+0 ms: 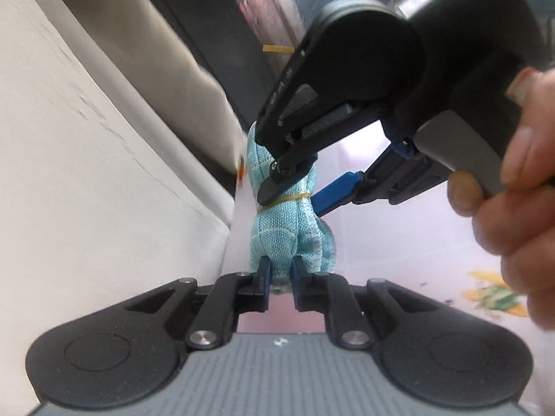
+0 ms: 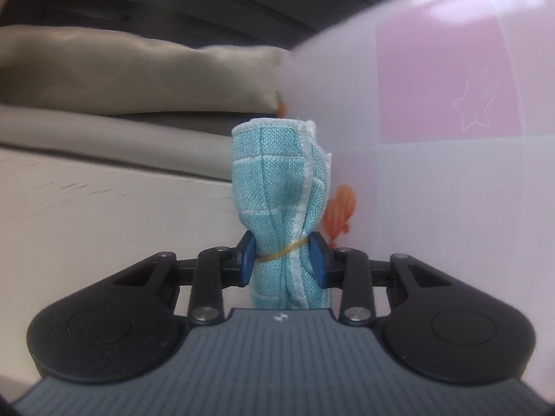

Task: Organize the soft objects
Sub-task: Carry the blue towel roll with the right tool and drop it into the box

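Nearest your left wrist camera, your left claw [image 1: 279,279] is closed hard on the near end of the rolled teal cloth [image 1: 289,235], its blue pads pinching the fabric from both sides. A yellow rubber band [image 1: 286,200] cinches the roll at its waist. Just past that, your right claw [image 1: 289,187] comes in from the right with your hand [image 1: 510,180] on its handle, and its blue pads clamp the roll right at the band. In the right wrist view, your right claw [image 2: 282,260] presses the cloth [image 2: 277,201] at the rubber band [image 2: 282,251], with the roll standing up beyond the pads. The cloth sits above the pink and white sheet [image 1: 399,242] near its left edge, beside the white surface [image 1: 86,173]. Farther off lies a beige cushion [image 2: 131,72].
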